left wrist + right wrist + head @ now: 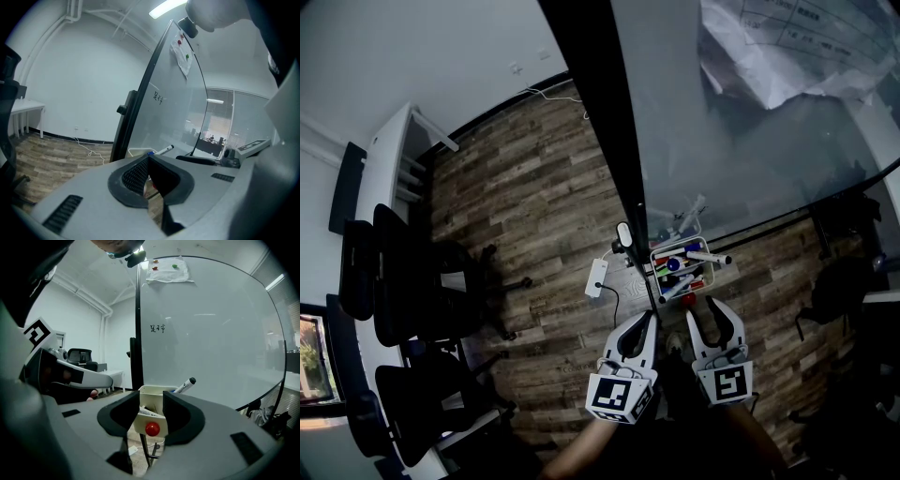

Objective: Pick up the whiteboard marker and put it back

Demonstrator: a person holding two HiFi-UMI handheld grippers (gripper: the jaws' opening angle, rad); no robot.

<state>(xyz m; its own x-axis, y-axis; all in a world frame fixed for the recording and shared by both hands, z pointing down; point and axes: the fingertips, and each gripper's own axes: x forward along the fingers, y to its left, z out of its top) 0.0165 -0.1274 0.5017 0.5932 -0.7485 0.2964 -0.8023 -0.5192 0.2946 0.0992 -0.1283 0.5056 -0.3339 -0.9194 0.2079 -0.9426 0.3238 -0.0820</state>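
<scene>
- The right gripper [151, 400] is spread. Its pads stand clear of the red-ended whiteboard marker [151, 428] seen between them, so nothing grips it.
- The left gripper [149, 163] is pressed together on nothing, held just beside the right, seemingly idle.
- The marker lies in the white tray [149, 391], red end toward the jaws, so I judge it put back.
- A black-capped pen [185, 385] juts from the same tray.
- The tray hangs low on the whiteboard [211, 333], probably to keep pens near the writing.

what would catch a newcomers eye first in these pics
The big glass whiteboard slants across the head view's upper right. At its bottom edge sits a tray full of markers, with the left hand-held gripper shut and the right hand-held gripper open just short of it.
</scene>
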